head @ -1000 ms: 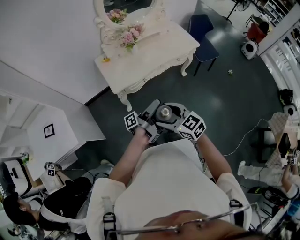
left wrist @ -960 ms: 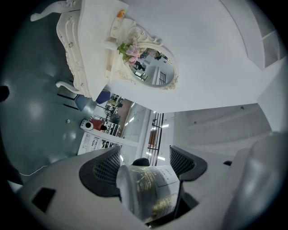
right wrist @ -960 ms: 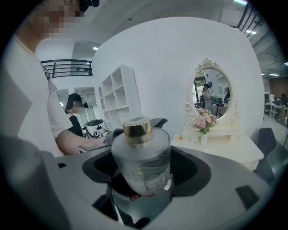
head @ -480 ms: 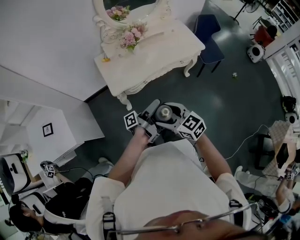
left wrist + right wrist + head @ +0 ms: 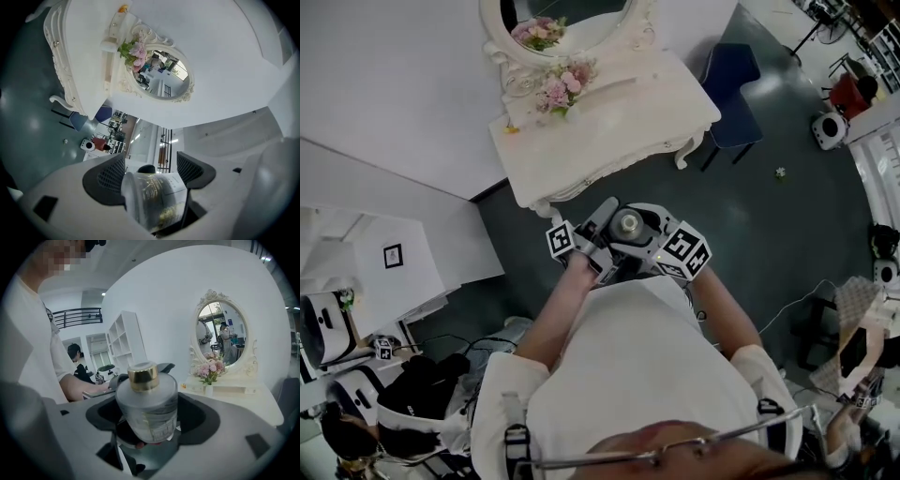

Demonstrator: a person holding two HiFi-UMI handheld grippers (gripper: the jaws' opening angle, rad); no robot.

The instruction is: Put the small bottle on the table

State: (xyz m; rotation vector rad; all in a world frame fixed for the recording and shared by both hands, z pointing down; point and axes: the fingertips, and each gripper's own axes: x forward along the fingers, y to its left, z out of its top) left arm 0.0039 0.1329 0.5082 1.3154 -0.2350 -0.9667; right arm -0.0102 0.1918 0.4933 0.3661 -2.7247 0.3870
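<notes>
Shifted right in head view: desk (image 5: 628, 112), blue chair (image 5: 736, 89). More exposed: mirror (image 5: 581, 11). Lower in frame: seated person (image 5: 422, 412).

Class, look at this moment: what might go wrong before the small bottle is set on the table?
1. The small bottle sits between the left gripper and right gripper, over the floor; if one lets go badly, it may slip and fall.
2. The table carries flowers near its back; a careless set-down there might knock them.

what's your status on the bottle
Left gripper and right gripper both shut on bottle. Bottle in the air, short of the table. Nothing seen in the way.
</notes>
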